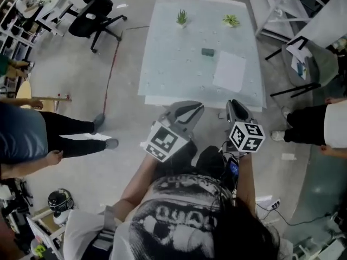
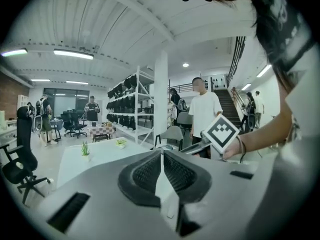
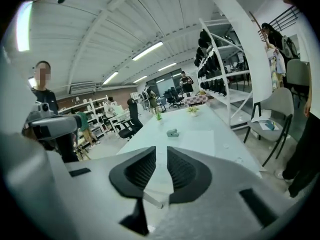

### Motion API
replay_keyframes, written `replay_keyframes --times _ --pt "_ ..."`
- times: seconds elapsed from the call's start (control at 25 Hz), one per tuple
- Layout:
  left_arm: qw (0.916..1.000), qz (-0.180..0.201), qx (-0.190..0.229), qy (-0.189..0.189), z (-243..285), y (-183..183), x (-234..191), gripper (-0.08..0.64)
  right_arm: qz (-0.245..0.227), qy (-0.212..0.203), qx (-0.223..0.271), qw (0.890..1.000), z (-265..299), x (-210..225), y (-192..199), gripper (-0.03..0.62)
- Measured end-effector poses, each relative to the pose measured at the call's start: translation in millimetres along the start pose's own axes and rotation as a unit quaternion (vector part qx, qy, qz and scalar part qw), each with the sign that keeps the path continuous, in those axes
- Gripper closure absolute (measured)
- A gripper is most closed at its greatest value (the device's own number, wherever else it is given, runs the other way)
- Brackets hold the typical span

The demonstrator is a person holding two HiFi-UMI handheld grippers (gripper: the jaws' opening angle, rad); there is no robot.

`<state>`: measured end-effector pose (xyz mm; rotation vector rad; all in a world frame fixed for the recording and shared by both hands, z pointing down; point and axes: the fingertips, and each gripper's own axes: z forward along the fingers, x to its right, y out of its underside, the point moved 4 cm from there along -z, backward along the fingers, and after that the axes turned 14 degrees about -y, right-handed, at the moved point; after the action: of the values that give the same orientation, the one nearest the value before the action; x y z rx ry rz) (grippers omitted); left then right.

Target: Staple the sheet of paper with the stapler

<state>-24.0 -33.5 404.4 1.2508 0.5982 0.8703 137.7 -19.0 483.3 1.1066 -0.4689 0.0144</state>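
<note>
A small dark stapler (image 1: pixel 207 51) sits mid-table on the pale table (image 1: pixel 173 64), and the white sheet of paper (image 1: pixel 230 70) lies just to its right, nearer me. In the right gripper view the stapler (image 3: pixel 173 132) and paper (image 3: pixel 192 141) lie ahead, beyond the jaws. Both grippers hang side by side short of the table's near edge. My left gripper (image 1: pixel 187 108) (image 2: pixel 162 154) has its tips together with nothing held. My right gripper (image 1: pixel 234 104) (image 3: pixel 161 151) shows a narrow gap between its pads with nothing in it.
Two small potted plants (image 1: pixel 181 18) (image 1: pixel 231 20) stand at the table's far end. A black office chair (image 1: pixel 95 15) is at the far left. People stand left (image 1: pixel 32 134) and right (image 1: pixel 320 123). A grey chair (image 1: pixel 303 64) and white shelving flank the right.
</note>
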Motion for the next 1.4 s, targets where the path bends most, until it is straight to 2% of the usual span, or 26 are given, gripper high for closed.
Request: replay_keyframes --times 0.12,0.32,0.44,0.56,0.64,0.72,0.8,0.92,1.08,1.24,1.4 --pt "0.9999 -0.009 -0.002 0.005 15.2 3.8 -13.5 0.543 0.029 0.038 -0.031 0.998 23.0 37.6 13.4 0.512" --pt "0.9998 -0.014 -0.011 0.006 44.6 4.7 -29.1 0.543 0.076 0.101 -0.089 0.988 50.3 112.1 38.6 0.472" --pt "0.9996 -0.016 -0.018 -0.011 63.6 5.6 -41.1 0.543 0.089 0.13 -0.125 0.98 65.4 152.9 50.6 0.454" --pt "0.999 -0.022 -0.025 -0.031 83.1 4.0 -48.8 0.543 0.113 0.138 -0.161 0.971 76.2 176.3 65.5 0.437" --pt "0.9986 -0.031 -0.025 -0.036 96.4 1.0 -51.6 0.543 0.119 0.138 -0.179 0.967 79.7 182.7 71.9 0.437" --pt "0.9981 -0.034 -0.026 -0.043 107.7 -0.8 -56.6 0.543 0.107 0.152 -0.193 0.963 82.3 185.1 72.8 0.448" --pt "0.9974 -0.038 -0.031 -0.053 116.3 -0.1 -62.1 0.543 0.091 0.172 -0.203 0.96 82.6 186.6 72.1 0.505" --pt "0.9965 -0.043 -0.038 -0.061 128.4 2.0 -66.1 0.543 0.086 0.184 -0.205 0.957 81.3 189.9 70.5 0.529" --pt "0.9962 -0.044 -0.039 -0.063 141.6 -0.2 -69.1 0.543 0.091 0.172 -0.207 0.959 83.9 191.6 68.4 0.588" --pt "0.9961 -0.044 -0.039 -0.065 146.2 -1.0 -70.4 0.543 0.107 0.152 -0.173 0.967 86.5 189.8 59.8 0.592" --pt "0.9955 -0.045 -0.043 -0.072 145.1 3.0 -73.6 0.543 0.094 0.143 -0.129 0.977 89.0 191.9 45.4 0.594"
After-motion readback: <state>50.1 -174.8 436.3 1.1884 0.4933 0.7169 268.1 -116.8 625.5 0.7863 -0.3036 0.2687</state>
